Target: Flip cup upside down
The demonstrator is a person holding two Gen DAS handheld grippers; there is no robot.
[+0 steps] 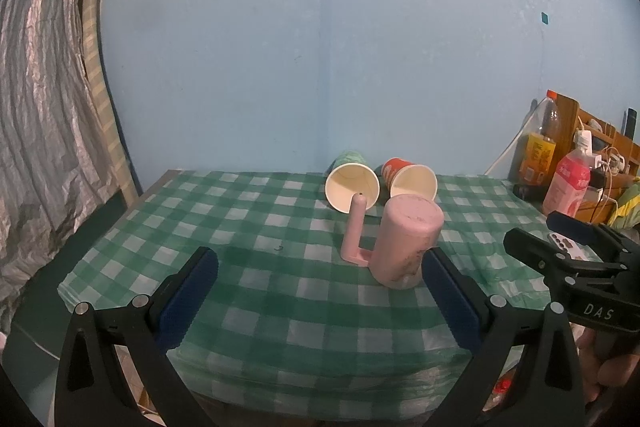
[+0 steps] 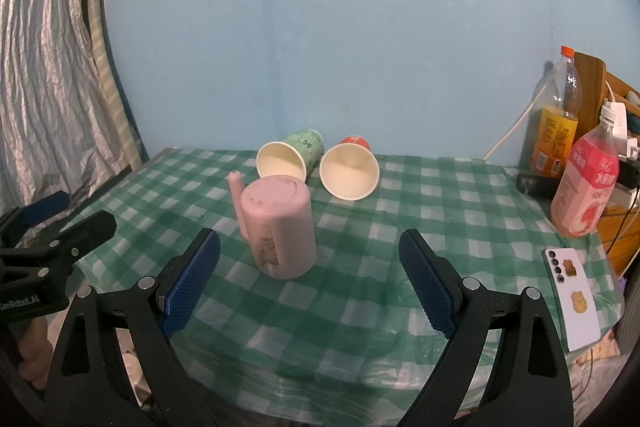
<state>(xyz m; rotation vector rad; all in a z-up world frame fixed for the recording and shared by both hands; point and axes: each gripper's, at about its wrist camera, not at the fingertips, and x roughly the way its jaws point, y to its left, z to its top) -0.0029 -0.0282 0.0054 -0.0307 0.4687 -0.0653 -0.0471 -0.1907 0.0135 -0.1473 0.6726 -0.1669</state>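
A pink cup [image 1: 404, 239] with a long handle [image 1: 354, 231] stands upside down on the green checked tablecloth [image 1: 280, 291], its flat base facing up. In the right wrist view the pink cup [image 2: 282, 227] stands just ahead of the left finger. My left gripper [image 1: 320, 303] is open and empty, with the cup near its right finger. My right gripper [image 2: 310, 283] is open and empty, a little in front of the cup. Each gripper shows at the edge of the other's view.
A green paper cup [image 1: 352, 185] and a red paper cup [image 1: 412, 179] lie on their sides behind the pink cup. Bottles [image 2: 584, 183] and a wooden rack stand at the right. A phone [image 2: 572, 299] lies near the table's right edge. A curtain hangs at the left.
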